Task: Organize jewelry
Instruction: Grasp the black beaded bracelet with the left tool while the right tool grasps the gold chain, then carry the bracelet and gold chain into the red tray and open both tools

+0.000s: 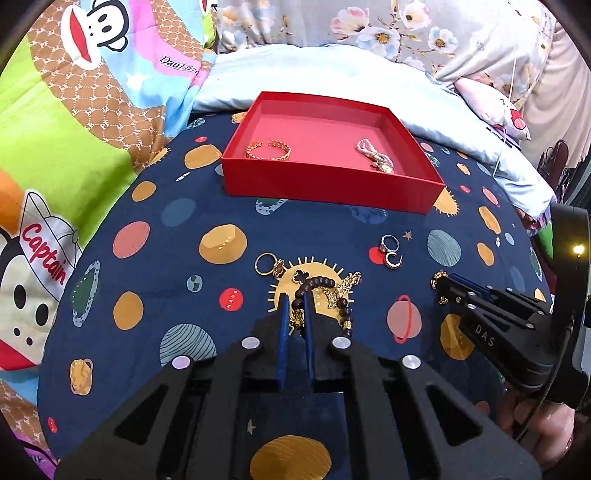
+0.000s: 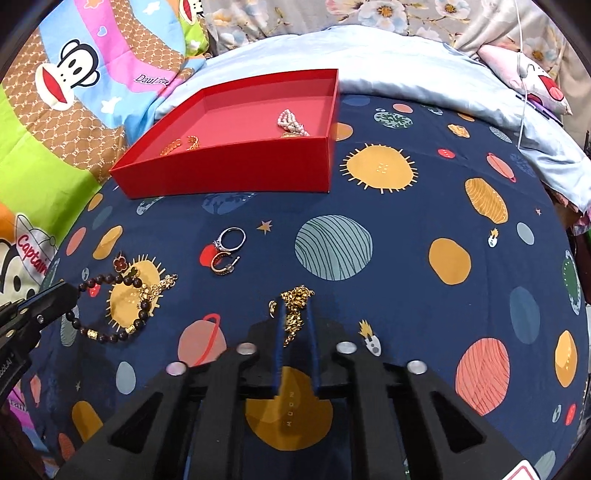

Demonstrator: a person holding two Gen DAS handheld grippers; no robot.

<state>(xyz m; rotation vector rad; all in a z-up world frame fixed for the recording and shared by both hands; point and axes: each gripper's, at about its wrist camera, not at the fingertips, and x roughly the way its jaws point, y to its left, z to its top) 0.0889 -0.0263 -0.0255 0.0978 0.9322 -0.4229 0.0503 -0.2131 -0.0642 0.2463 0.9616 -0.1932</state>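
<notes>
A red tray [image 1: 325,184] [image 2: 229,171] sits on the planet-print sheet, holding a gold bangle [image 1: 268,149] and a pearl bracelet [image 1: 376,157] [image 2: 291,122]. My left gripper [image 1: 295,308] is closed around a dark wooden bead bracelet [image 1: 321,284] [image 2: 110,306] that lies on the sheet. My right gripper [image 2: 294,312] [image 1: 443,288] is closed on a gold chain [image 2: 293,310]. Loose on the sheet lie a silver ring [image 1: 388,242] [image 2: 232,236], a hoop earring [image 1: 393,259] [image 2: 221,264], a gold ring with a charm [image 1: 267,264] and another gold chain [image 1: 343,288].
Cartoon monkey bedding [image 1: 74,110] lies to the left. A light blue pillow [image 1: 332,74] and floral fabric [image 1: 369,26] lie behind the tray. A white cable [image 2: 522,74] hangs at the far right.
</notes>
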